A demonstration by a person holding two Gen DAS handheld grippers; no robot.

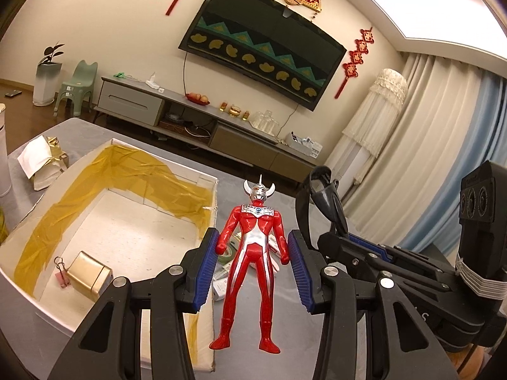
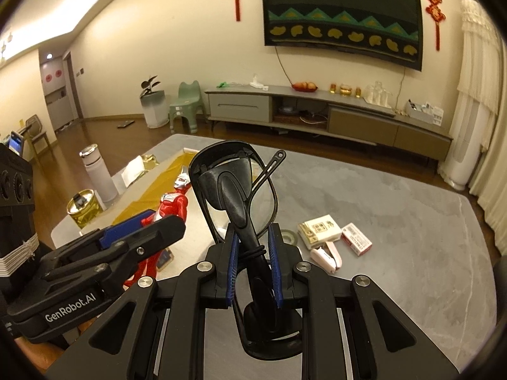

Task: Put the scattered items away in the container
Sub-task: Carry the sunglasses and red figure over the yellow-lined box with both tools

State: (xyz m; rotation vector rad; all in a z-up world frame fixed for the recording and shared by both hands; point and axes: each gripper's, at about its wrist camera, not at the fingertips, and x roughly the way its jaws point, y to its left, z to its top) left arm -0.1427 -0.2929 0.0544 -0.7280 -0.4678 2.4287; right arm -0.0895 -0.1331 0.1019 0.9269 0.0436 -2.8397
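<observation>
My left gripper (image 1: 252, 240) is shut on a red and silver toy figure (image 1: 253, 253), which stands upright between the blue pads beside the right wall of a white box with gold lining (image 1: 79, 171). A small gold box (image 1: 88, 275) and a pink binder clip (image 1: 61, 274) lie inside the box. My right gripper (image 2: 253, 231) is shut on folded black glasses (image 2: 234, 183), held up above the grey table (image 2: 396, 221). In the right wrist view the left gripper (image 2: 142, 224) and the figure (image 2: 172, 204) are at the left, over the box (image 2: 171, 171).
A white card box (image 2: 318, 229), a red and white box (image 2: 356, 239), a pink stapler (image 2: 328, 256) and a tape roll (image 2: 290, 236) lie on the table. A white flask (image 2: 98, 174), a gold tin (image 2: 84, 209) and crumpled gold wrapping (image 1: 41, 161) stand left of the box.
</observation>
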